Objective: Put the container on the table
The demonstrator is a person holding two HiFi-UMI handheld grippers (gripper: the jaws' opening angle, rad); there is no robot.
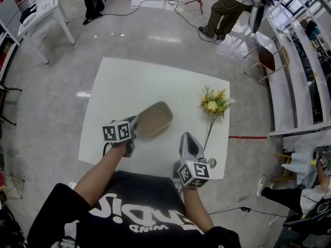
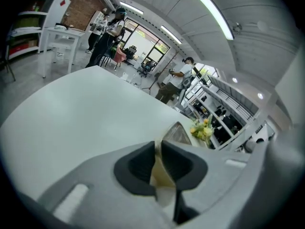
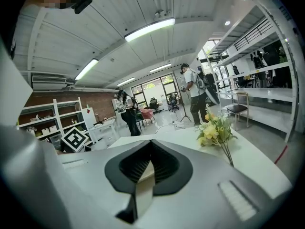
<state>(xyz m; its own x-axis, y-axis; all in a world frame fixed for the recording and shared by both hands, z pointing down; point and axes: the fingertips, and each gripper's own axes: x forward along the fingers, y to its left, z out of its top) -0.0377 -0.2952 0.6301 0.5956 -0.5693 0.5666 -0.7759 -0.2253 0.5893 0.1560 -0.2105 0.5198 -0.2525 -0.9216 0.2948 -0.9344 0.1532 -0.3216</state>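
Note:
A tan oblong container (image 1: 155, 119) hangs low over the middle of the white table (image 1: 129, 81); I cannot tell whether its base touches the tabletop. My left gripper (image 1: 135, 124) is shut on its near rim. In the left gripper view the thin tan rim (image 2: 157, 173) runs between the dark pads of the left gripper (image 2: 158, 144), and the container's body (image 2: 178, 133) shows just beyond. My right gripper (image 1: 189, 137) is shut and holds nothing, over the table's near right part beside the flower stem. In its own view the right gripper (image 3: 151, 144) has its tips together.
A bunch of yellow flowers (image 1: 214, 105) lies on the table's right side, its stem running toward the near edge. People stand on the floor beyond the table (image 1: 222, 12). A white side table (image 1: 44, 9) is far left, shelving (image 1: 300, 61) and a chair (image 1: 266, 58) at right.

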